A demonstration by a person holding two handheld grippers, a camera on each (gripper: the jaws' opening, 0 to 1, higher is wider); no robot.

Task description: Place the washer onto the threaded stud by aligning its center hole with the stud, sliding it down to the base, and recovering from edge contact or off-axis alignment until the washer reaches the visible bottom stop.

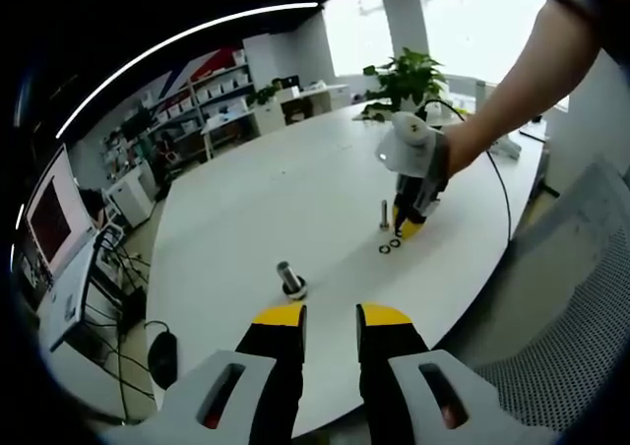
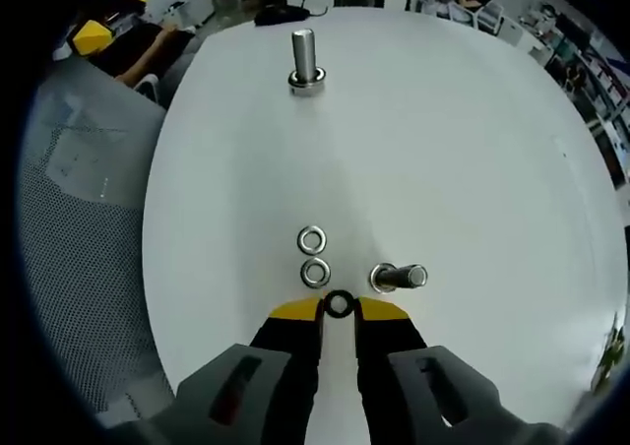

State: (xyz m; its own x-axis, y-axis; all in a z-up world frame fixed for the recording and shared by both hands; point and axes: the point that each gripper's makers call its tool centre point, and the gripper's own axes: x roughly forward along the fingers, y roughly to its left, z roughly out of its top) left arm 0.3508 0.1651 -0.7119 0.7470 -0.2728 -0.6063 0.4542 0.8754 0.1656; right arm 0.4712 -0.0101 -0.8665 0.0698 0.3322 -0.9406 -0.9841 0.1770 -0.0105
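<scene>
My right gripper (image 2: 339,309) is shut on a dark washer (image 2: 340,304), pinched between its yellow tips low over the white table (image 2: 463,140). Just right of the tips stands a threaded stud (image 2: 399,278). Two silver washers (image 2: 311,239) (image 2: 315,272) lie flat ahead of the tips. Farther off a second stud (image 2: 303,59) stands with a ring at its base. In the left gripper view, my left gripper (image 1: 333,317) is open and holds nothing, hovering near that second stud (image 1: 290,280). The right gripper (image 1: 409,223), held by a hand, sits beside the first stud (image 1: 384,214), the loose washers (image 1: 389,246) before it.
A grey mesh chair (image 2: 79,209) sits by the table's curved edge. A potted plant (image 1: 404,81) and a cable (image 1: 497,174) are at the far end of the table. A monitor (image 1: 49,219) and shelves (image 1: 197,100) stand beyond the table. A black mouse (image 2: 281,14) lies near the far rim.
</scene>
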